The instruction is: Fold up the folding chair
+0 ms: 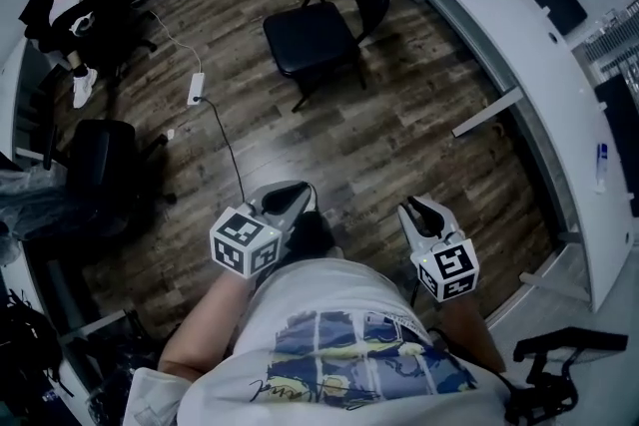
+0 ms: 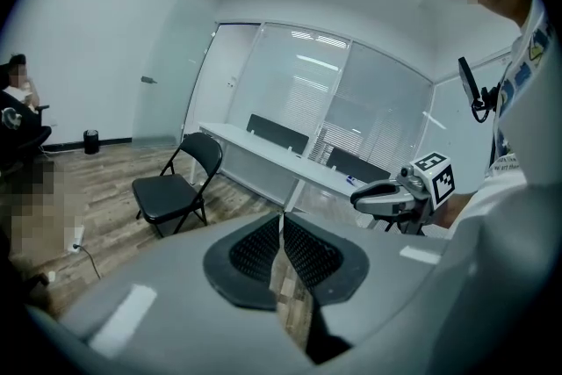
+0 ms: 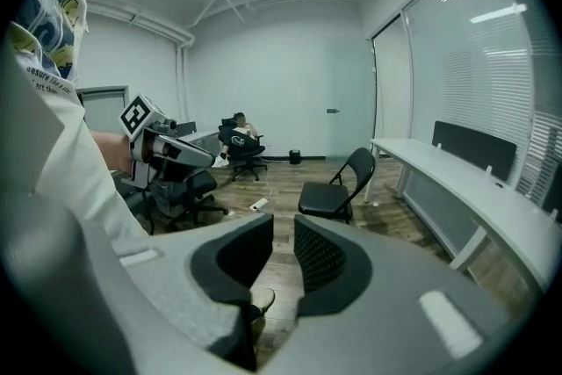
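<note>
The black folding chair (image 1: pixel 324 20) stands unfolded on the wood floor, seat down, well ahead of both grippers. It also shows in the left gripper view as the chair (image 2: pixel 176 189) and in the right gripper view as the chair (image 3: pixel 334 193). My left gripper (image 1: pixel 290 198) is held at waist height, its jaws meeting at the tip (image 2: pixel 281 224) with nothing between them. My right gripper (image 1: pixel 417 211) is level with it to the right. Its pads (image 3: pixel 323 257) stand apart with an empty gap. Neither gripper touches the chair.
A long white desk (image 1: pixel 499 25) runs along the curved glass wall just right of the chair. Black office chairs (image 1: pixel 100 160) stand at the left, with a seated person (image 1: pixel 75 5) beyond. A power strip (image 1: pixel 196 87) and its cable lie on the floor.
</note>
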{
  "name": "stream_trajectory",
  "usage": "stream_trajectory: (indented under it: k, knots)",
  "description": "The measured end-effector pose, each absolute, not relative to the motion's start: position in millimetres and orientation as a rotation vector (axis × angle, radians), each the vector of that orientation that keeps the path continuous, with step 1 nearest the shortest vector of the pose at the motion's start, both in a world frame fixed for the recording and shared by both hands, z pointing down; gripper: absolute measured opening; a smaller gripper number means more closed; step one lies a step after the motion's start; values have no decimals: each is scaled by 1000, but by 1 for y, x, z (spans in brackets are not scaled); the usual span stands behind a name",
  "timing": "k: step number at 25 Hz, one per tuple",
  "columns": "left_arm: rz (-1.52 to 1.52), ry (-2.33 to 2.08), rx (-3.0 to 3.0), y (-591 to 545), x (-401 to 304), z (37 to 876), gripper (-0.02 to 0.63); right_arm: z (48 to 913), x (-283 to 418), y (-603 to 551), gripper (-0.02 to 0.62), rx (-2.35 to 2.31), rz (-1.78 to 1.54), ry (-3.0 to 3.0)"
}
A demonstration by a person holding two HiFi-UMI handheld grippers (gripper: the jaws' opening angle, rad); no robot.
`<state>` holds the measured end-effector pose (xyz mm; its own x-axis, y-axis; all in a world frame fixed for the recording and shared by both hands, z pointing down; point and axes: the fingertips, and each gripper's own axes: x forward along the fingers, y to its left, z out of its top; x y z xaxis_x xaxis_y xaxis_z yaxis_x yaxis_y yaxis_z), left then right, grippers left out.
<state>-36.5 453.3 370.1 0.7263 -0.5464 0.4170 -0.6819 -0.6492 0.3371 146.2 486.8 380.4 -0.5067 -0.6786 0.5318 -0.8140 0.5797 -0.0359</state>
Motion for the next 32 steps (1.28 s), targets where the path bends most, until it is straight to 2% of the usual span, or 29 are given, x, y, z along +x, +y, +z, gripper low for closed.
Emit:
stream_trajectory:
  k: [11,20,32]
  knots:
    - [332,-955,2469,350,-87,358,18,364,93,377,61,1161,346,-2343]
    - [315,-950,2450,290,-110,370,35,360,74,311,61,1170,339,-2328]
    - [305,-914,2425,255,-133,388,37,365,60,276,61,1194,376,-2274]
